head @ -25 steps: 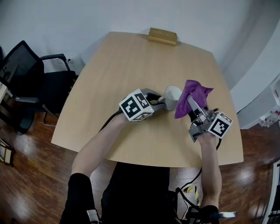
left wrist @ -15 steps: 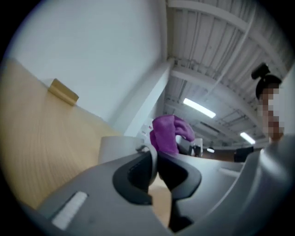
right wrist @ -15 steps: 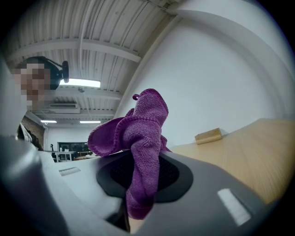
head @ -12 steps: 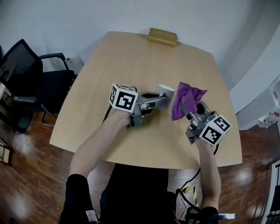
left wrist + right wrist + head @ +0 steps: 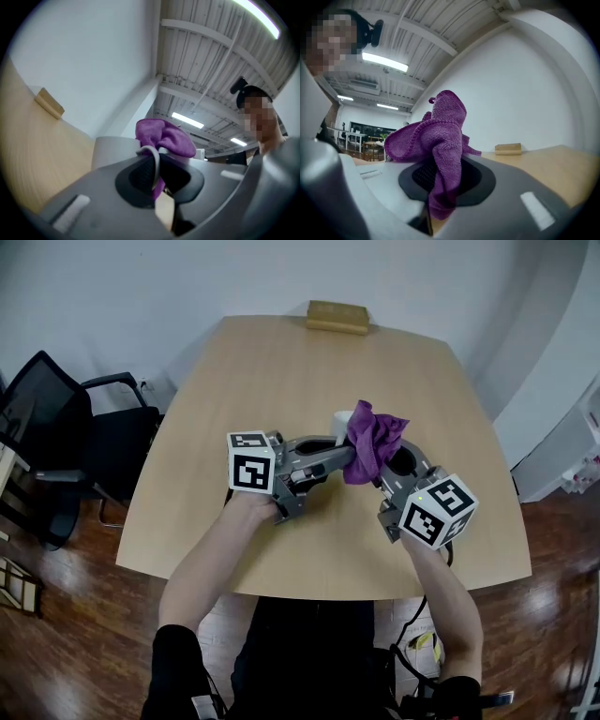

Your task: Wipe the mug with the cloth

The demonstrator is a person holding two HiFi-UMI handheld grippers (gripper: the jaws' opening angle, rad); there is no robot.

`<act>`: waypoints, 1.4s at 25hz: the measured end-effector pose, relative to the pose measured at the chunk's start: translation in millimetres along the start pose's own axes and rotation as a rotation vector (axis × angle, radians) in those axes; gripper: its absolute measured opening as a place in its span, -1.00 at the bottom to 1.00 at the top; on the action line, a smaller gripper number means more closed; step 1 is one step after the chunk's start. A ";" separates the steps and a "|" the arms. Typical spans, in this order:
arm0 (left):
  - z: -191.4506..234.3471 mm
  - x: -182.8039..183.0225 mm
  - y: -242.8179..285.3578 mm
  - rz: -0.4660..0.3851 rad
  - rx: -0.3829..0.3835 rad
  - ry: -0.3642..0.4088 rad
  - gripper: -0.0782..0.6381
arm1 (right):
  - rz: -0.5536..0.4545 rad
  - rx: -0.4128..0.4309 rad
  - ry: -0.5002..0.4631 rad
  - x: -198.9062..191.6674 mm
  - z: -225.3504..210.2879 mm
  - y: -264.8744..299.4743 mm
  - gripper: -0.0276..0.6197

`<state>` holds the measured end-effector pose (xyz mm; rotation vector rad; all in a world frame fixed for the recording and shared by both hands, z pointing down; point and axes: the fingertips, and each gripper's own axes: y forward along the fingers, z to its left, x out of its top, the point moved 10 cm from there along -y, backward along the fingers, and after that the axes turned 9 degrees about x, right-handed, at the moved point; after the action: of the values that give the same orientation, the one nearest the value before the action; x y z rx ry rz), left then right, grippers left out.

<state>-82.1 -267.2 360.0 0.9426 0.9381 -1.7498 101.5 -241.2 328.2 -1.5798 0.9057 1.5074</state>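
Purple cloth [image 5: 373, 439] seemingly against mug [image 5: 341, 416]; black-and-white markers [image 5: 249, 472] on gripper cubes [image 5: 437, 512].

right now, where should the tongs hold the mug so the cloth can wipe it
Probably by the handle, coming in level from the side opposite the cloth. The left tongs have just closed on that thin loop; it stands off the mug, leaving rim and body free for the right tongs to wipe.
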 end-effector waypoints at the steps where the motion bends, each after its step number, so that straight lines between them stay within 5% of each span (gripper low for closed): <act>1: 1.4 2.9 -0.8 -0.008 -0.005 -0.002 -0.67 | -0.003 0.006 0.034 -1.8 -0.9 0.1 -0.70; 7: 9.8 15.9 -11.2 -0.114 -0.038 -0.060 -0.67 | 0.104 0.092 0.171 -27.1 5.9 -3.9 -0.69; 14: -1.7 13.6 -1.4 -0.083 -0.141 -0.043 -0.67 | -0.128 0.023 0.111 43.5 -13.0 -8.0 -0.68; 26: 3.5 16.6 -7.7 -0.140 -0.135 -0.046 -0.67 | 0.042 0.093 0.244 -26.4 6.9 -14.1 -0.68; 28: 2.4 18.1 -10.5 -0.163 -0.165 -0.062 -0.67 | 0.008 0.069 0.260 -19.7 1.4 -26.0 -0.68; 32: -2.4 19.9 -9.7 -0.167 -0.235 -0.073 -0.67 | -0.181 0.009 0.159 36.1 -10.0 -40.4 -0.68; 35: -4.8 16.2 -4.6 -0.145 -0.259 -0.069 -0.67 | -0.171 0.004 0.052 54.9 -10.0 -28.1 -0.68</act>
<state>-90.2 -267.3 344.4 0.6572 1.1793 -1.7175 133.9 -236.6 275.0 -1.6569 0.7799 1.3495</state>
